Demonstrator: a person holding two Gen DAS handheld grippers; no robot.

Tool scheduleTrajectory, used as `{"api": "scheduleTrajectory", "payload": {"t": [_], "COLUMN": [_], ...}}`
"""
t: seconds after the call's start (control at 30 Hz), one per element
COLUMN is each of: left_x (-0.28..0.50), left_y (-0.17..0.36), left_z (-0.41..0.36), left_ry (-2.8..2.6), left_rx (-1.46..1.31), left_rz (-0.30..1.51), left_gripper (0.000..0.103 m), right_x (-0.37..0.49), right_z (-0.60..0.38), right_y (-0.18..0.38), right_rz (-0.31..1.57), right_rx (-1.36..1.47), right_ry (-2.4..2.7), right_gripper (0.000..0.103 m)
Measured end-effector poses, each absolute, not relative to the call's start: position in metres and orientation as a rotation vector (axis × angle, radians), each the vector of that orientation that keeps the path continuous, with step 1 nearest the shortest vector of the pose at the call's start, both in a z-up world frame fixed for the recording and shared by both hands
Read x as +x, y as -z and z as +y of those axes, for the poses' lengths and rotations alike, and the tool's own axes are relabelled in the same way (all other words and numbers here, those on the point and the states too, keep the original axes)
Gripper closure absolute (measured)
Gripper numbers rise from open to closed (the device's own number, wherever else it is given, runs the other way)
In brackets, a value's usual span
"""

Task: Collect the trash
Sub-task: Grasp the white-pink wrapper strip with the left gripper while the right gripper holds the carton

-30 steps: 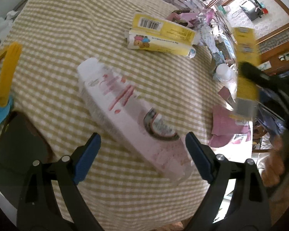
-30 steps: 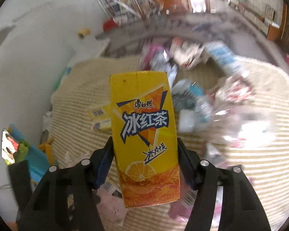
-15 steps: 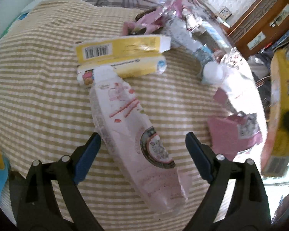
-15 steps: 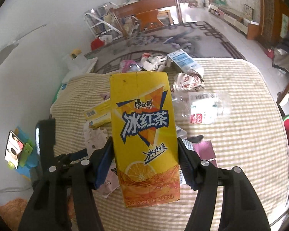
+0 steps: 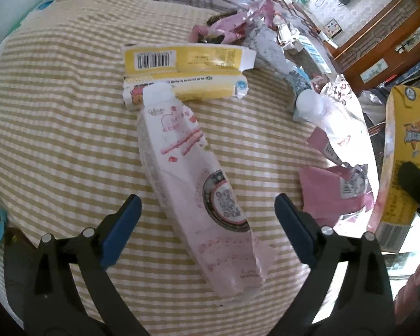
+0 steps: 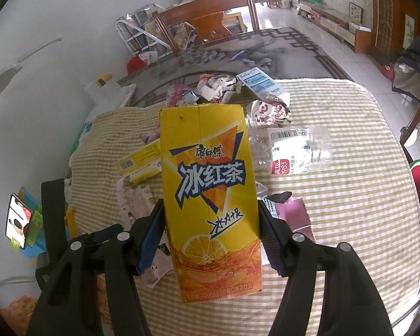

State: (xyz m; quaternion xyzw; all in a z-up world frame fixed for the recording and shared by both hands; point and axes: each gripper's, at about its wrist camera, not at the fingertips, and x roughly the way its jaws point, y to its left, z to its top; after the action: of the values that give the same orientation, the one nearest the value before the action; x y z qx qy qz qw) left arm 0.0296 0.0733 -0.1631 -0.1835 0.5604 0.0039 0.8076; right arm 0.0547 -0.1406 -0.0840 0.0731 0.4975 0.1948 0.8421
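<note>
My right gripper (image 6: 210, 232) is shut on a yellow iced-tea carton (image 6: 210, 196) and holds it upright above the table; the carton also shows at the right edge of the left wrist view (image 5: 403, 168). My left gripper (image 5: 207, 218) is open and empty, its jaws on either side of a crushed pink-and-white drink bottle (image 5: 193, 176) that lies on the checked tablecloth (image 5: 56, 117). A flattened yellow box (image 5: 184, 70) lies just beyond the bottle's cap.
A pink wrapper (image 5: 333, 190), a clear plastic bottle (image 6: 296, 148), a blue-and-white carton (image 6: 257, 81) and torn wrappers (image 6: 215, 86) lie on the table. The table edge runs at the right (image 6: 414, 196). A phone on a blue stand (image 6: 19, 221) is at left.
My left gripper has swung round and closed in over the pink bottle, which now lies between its jaws. My right gripper has risen and steadied, still holding the carton.
</note>
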Motion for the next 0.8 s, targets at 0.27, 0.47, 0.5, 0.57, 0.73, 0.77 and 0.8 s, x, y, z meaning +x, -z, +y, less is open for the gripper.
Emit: {"api": "scheduleTrajectory", "payload": {"t": [0.27, 0.47, 0.5, 0.57, 0.73, 0.77, 0.8], "left_x": [0.035, 0.035, 0.034, 0.032, 0.032, 0.032, 0.033], "left_y": [0.165, 0.161, 0.159, 0.149, 0.118, 0.109, 0.104], "left_z": [0.063, 0.056, 0.057, 0.058, 0.064, 0.064, 0.063], "left_ry": [0.03, 0.06, 0.062, 0.059, 0.055, 0.053, 0.057], "left_rx": [-0.38, -0.323, -0.321, -0.314, -0.318, -0.309, -0.304], "left_rz": [1.211, 1.193, 1.185, 1.152, 1.054, 1.027, 1.012], "left_gripper": [0.014, 0.048, 0.051, 0.061, 0.095, 0.096, 0.096], "right_x": [0.054, 0.053, 0.052, 0.051, 0.049, 0.049, 0.049], "right_z": [-0.141, -0.142, -0.142, -0.143, -0.146, -0.146, -0.147], "right_y": [0.083, 0.082, 0.082, 0.079, 0.069, 0.068, 0.066], "right_rz": [1.044, 1.044, 1.04, 1.03, 0.989, 0.984, 0.979], "right_rx": [0.155, 0.161, 0.161, 0.164, 0.167, 0.168, 0.168], "right_ry": [-0.409, -0.409, -0.409, -0.41, -0.405, -0.406, -0.407], "right_gripper": [0.041, 0.041, 0.041, 0.041, 0.041, 0.041, 0.041]}}
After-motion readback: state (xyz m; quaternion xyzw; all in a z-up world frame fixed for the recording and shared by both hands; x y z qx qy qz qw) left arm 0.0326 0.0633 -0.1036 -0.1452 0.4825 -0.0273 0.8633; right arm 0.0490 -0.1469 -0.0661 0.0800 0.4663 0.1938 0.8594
